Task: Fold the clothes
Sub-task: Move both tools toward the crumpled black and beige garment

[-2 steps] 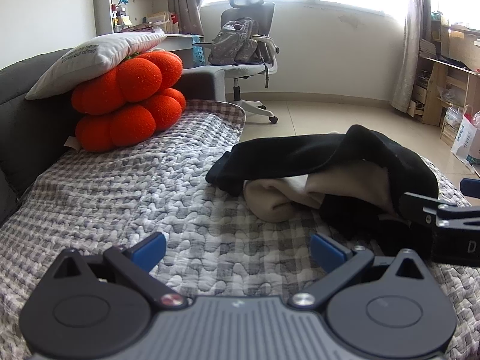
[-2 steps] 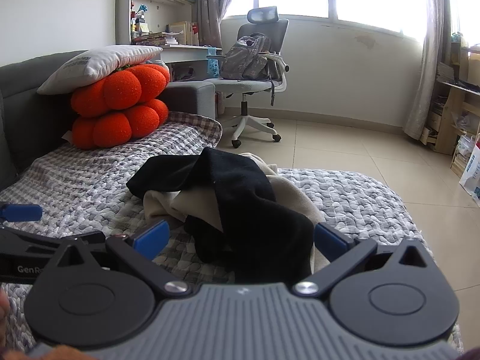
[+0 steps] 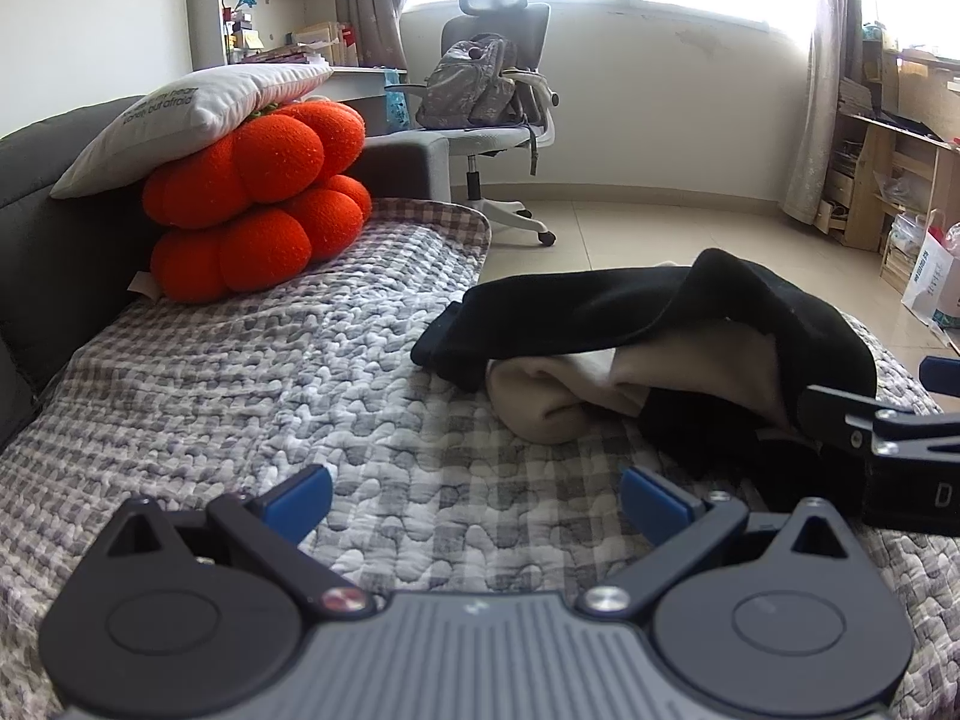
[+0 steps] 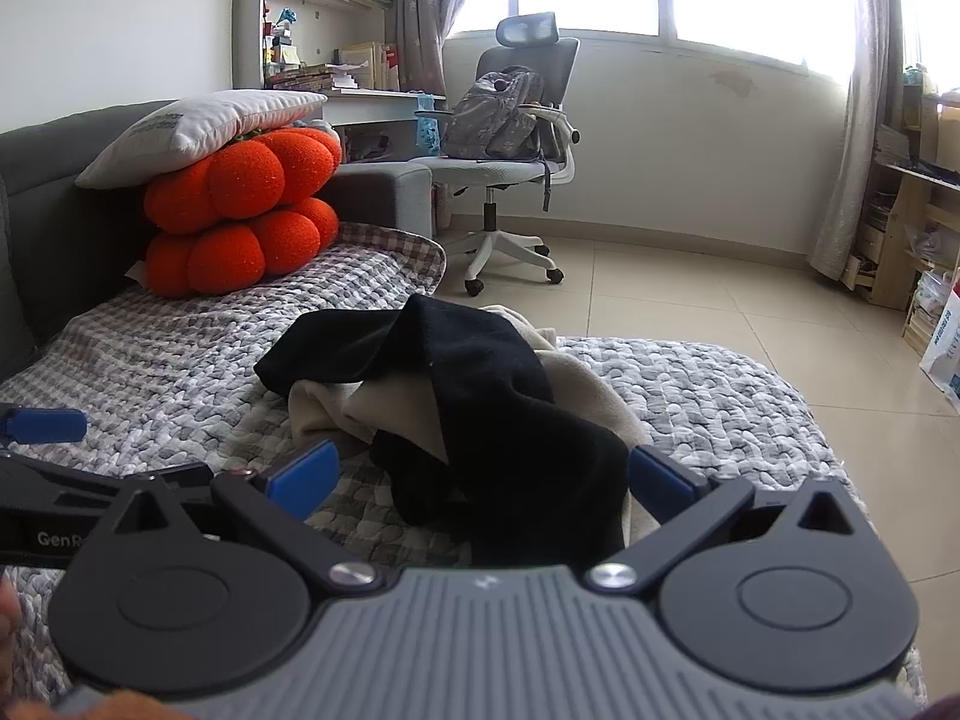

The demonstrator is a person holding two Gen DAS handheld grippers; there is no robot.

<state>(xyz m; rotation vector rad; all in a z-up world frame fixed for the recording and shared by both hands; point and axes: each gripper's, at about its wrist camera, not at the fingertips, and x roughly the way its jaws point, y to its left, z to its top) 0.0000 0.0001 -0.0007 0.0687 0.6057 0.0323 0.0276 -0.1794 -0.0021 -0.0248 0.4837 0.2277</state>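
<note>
Left gripper (image 3: 477, 501): jaws wide apart, empty, above the blanket (image 3: 300, 372).
Right gripper (image 4: 480, 477): released, straddling black garment (image 4: 480, 396).
Clothes: crumpled, black over beige garment (image 3: 558, 402).

Each handheld tool shares one build: the left gripper (image 3: 477, 498) and right gripper (image 4: 483, 474) carry two blue fingers (image 3: 298, 495) on black linkage arms. Behind the fingers sit two round black discs flanking a ribbed grey housing, with a silver screw head at each inner pivot. White lettering marks one black side bar.
</note>
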